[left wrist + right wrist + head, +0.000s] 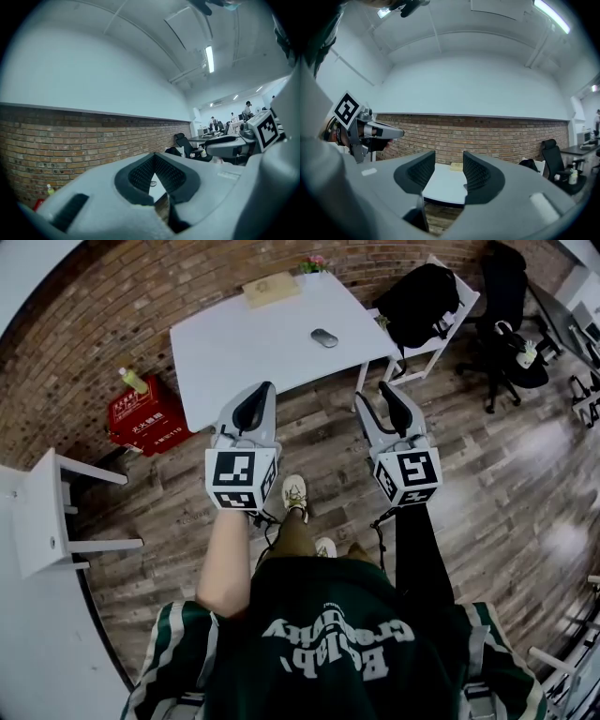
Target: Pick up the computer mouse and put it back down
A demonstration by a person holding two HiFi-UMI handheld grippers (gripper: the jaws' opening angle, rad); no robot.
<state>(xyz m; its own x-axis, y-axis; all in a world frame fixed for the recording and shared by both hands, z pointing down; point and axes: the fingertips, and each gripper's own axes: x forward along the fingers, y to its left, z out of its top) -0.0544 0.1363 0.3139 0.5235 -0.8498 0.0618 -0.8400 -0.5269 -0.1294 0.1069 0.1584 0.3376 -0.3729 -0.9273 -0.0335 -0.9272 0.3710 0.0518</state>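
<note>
The grey computer mouse (324, 337) lies on the white table (244, 352), right of its middle. Both grippers are held level over the wood floor, short of the table's near edge and well apart from the mouse. My left gripper (261, 390) has its pad tips touching, with nothing between them; in the left gripper view (153, 157) a sliver of table and the mouse (153, 183) show through the gap below the tips. My right gripper (375, 395) stands open and empty; in the right gripper view (449, 164) the table (443, 185) lies ahead between the pads.
A tan book (272, 287) and small flowers (314, 262) sit at the table's far edge. A white chair holding a black backpack (427, 296) stands right of the table, with a black office chair (502, 324) beyond. A red box (145, 418) and white stool (56, 512) stand at the left.
</note>
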